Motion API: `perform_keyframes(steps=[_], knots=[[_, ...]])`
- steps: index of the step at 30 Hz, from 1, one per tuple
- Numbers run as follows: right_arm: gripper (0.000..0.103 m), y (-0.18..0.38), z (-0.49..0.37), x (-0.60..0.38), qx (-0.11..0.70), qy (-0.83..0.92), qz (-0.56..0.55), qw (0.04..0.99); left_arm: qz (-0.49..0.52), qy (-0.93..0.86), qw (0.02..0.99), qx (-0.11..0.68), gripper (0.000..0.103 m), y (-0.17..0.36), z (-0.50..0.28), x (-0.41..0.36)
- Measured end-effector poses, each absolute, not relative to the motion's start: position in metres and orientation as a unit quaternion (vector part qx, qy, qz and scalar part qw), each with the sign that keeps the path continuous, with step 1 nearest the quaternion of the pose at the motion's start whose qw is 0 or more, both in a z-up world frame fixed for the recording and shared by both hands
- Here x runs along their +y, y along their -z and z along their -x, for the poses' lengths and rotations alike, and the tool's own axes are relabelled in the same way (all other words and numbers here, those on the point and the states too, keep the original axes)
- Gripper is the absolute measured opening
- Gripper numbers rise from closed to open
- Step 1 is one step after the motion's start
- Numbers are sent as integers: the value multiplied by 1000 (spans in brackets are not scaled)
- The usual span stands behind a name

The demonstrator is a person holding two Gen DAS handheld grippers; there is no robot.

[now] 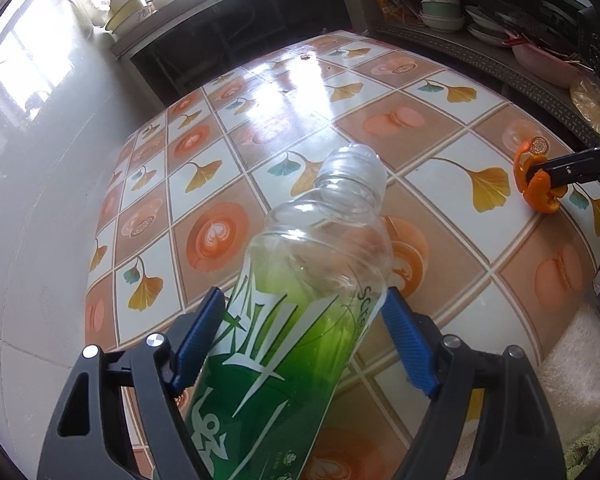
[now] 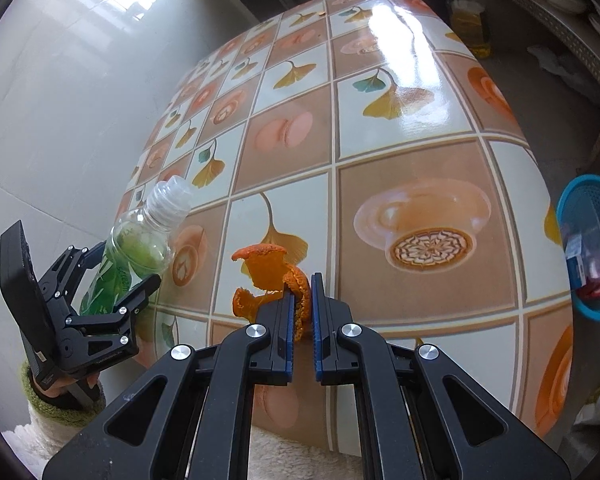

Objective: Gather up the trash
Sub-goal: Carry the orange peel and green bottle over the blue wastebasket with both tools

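Your left hand-held gripper point(image 1: 300, 336) grasps the green-labelled plastic bottle point(image 1: 300, 320) across its body; your right hand-held gripper point(image 2: 302, 312) is clenched on the orange peel point(image 2: 276, 276) above the worktop point(image 2: 400, 120). Both pieces look collected; next, carry them to the blue basket point(image 2: 580, 216) at the right gripper's right.

The table point(image 2: 380, 168) wears a glossy printed covering — window light glares off it. The bottle point(image 1: 300, 300) is clear, smooth plastic with a shiny green label. The orange peel point(image 2: 274, 276) looks matt and ragged. The basket point(image 2: 592, 248) is blue plastic mesh — the floor point(image 1: 32, 200), polished tile.
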State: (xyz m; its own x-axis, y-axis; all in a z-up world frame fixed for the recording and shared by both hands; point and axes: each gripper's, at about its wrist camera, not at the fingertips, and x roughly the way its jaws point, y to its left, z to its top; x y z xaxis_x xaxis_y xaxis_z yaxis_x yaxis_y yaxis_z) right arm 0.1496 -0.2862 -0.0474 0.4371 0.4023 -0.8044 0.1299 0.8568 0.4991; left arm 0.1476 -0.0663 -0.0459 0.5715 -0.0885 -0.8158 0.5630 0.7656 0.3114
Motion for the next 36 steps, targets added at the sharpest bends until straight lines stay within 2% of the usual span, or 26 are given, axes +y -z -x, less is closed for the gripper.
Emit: perform_keyframes(steps=[36], knots=[[6, 38, -155, -275, 518, -102, -255, 810, -260, 176, 867, 387, 78, 22, -133, -59]])
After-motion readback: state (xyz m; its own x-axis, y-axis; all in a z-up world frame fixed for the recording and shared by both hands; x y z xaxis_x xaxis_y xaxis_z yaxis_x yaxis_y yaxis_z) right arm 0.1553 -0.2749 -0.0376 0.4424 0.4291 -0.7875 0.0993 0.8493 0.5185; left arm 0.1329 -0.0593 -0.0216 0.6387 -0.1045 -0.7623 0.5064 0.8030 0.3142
